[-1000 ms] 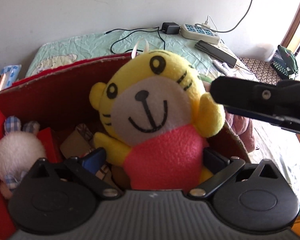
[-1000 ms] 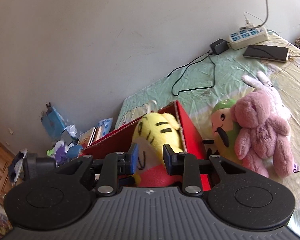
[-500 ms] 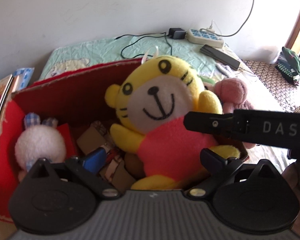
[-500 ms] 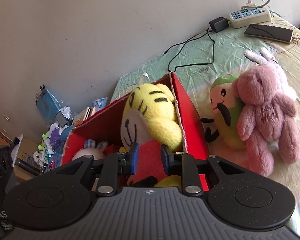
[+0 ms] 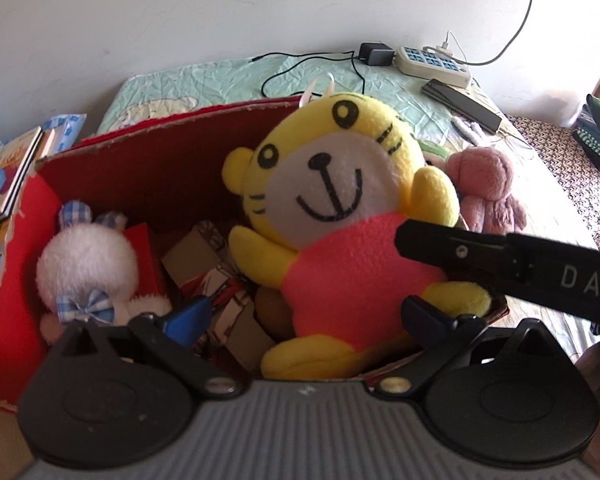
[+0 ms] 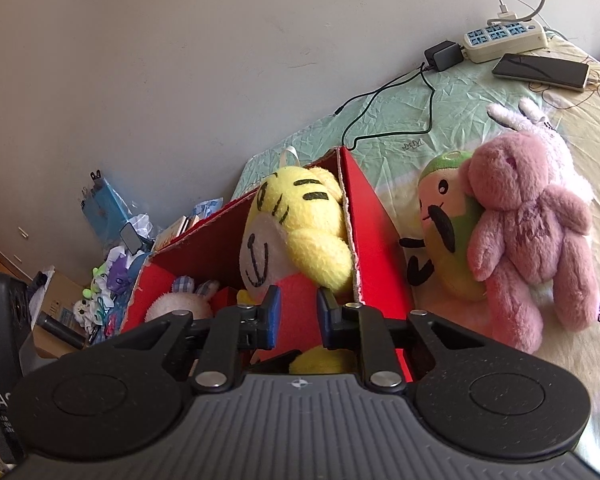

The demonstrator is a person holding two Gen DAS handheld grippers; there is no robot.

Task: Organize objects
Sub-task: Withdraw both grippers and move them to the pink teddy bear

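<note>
A yellow tiger plush [image 5: 340,248] in a pink-red shirt sits upright in the right end of the red cardboard box [image 5: 148,164], leaning on the box wall [image 6: 376,240]. My left gripper [image 5: 306,316] is open wide just in front of it, and neither finger touches the plush. The right gripper [image 6: 298,320] hovers over the box's near right corner with only a narrow gap and nothing between its pads. One right finger [image 5: 440,248] crosses the tiger's [image 6: 296,224] side. A white bunny plush [image 5: 84,264] lies at the box's left end.
Small cardboard packets [image 5: 196,256] fill the box floor. A pink bear [image 6: 532,240] and a green moustached plush [image 6: 448,240] lie on the bed right of the box. A power strip [image 6: 504,40], charger cable and phone [image 6: 540,70] lie beyond. Books [image 5: 8,176] are stacked left.
The left gripper has drawn back from the tiger, which now rests lower in the box. The right gripper has come down across the tiger's side.
</note>
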